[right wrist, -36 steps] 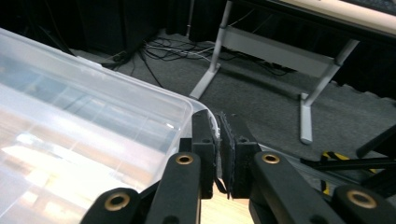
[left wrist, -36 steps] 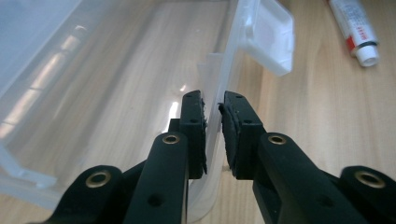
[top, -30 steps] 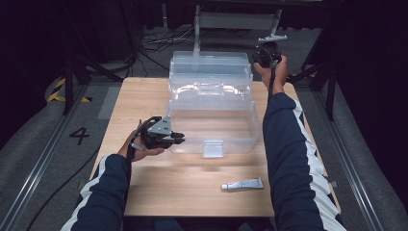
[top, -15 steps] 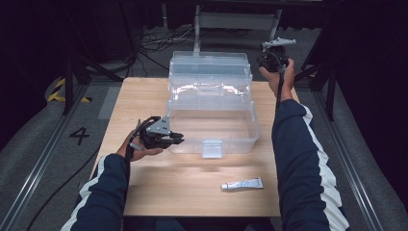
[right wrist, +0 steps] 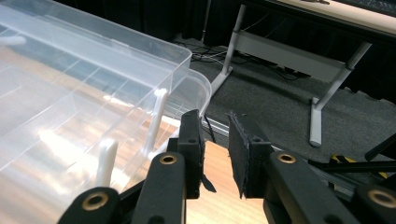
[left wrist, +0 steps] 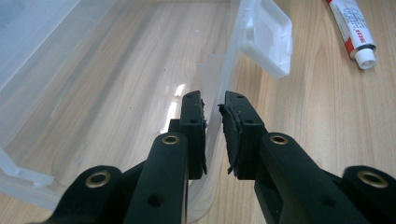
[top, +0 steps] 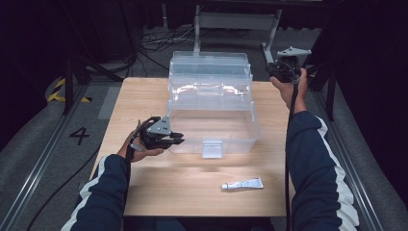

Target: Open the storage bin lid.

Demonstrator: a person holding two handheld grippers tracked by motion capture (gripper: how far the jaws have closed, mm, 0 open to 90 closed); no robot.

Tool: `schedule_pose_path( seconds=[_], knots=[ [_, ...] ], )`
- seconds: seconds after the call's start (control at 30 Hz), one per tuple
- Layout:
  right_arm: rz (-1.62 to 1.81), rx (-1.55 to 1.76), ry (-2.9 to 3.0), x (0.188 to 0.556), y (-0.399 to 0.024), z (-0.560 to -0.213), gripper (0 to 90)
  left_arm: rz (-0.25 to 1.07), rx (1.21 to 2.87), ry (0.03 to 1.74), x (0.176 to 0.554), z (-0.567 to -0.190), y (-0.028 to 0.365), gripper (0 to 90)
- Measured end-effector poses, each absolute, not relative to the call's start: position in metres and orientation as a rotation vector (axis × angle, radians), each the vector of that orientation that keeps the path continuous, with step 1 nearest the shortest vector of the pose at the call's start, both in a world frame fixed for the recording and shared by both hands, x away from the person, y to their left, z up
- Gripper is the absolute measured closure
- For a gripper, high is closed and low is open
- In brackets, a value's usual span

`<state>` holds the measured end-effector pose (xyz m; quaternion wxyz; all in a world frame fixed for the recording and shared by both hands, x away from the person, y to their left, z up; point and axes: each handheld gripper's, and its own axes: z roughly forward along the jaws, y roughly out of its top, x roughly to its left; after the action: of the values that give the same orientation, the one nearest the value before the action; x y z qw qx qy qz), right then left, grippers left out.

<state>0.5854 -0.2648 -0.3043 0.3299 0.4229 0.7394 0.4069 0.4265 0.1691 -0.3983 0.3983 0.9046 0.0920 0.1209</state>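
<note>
A clear plastic box [top: 211,127] stands open on the wooden table [top: 144,96], its upper trays [top: 209,72] folded back. My left gripper [top: 179,138] is at the box's front left corner. In the left gripper view my left gripper [left wrist: 212,100] is shut on the thin front wall [left wrist: 229,70], near the latch flap [left wrist: 266,37]. My right gripper [top: 270,71] hovers off the far right corner of the trays. Its jaws have just been opening. In the right gripper view nothing lies between the jaws of my right gripper [right wrist: 214,116], and the tray corner [right wrist: 198,91] is just beyond them.
A small white tube [top: 242,184] lies on the table in front of the box, toward the right; it also lies beyond the latch [left wrist: 352,28]. Behind the table are a metal frame [right wrist: 322,70], cables and dark floor. Rails run along both sides.
My right hand has drifted to the right, away from the far right corner of the trays. The left hand and the box have stayed where they were.
</note>
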Motion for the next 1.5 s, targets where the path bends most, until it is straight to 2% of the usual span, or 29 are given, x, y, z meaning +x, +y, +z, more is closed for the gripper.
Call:
schedule_pose_path(
  seconds=[0.33, 0.77, 0.87, 1.3, 1.5],
  knots=[
    [1.099, 1.048, 1.981, 0.544, -0.281, -0.305, 72.3, 0.337, 2.28, 0.251, 0.422, -0.396, 0.167, 77.6],
    [1.139, 0.975, 2.055, 0.481, -0.303, -0.315, 69.4, 0.399, 2.263, 0.257, 0.414, -0.385, 0.167, 71.7],
    [1.153, 0.949, 2.089, 0.461, -0.307, -0.325, 69.0, 0.408, 2.26, 0.258, 0.41, -0.382, 0.168, 71.0],
    [1.16, 0.928, 2.169, 0.43, -0.311, -0.356, 67.1, 0.487, 2.251, 0.326, 0.394, -0.379, 0.19, 65.7],
    [1.161, 0.905, 2.243, 0.416, -0.307, -0.376, 65.9, 0.494, 2.279, 0.381, 0.386, -0.385, 0.202, 58.8]
  ],
)
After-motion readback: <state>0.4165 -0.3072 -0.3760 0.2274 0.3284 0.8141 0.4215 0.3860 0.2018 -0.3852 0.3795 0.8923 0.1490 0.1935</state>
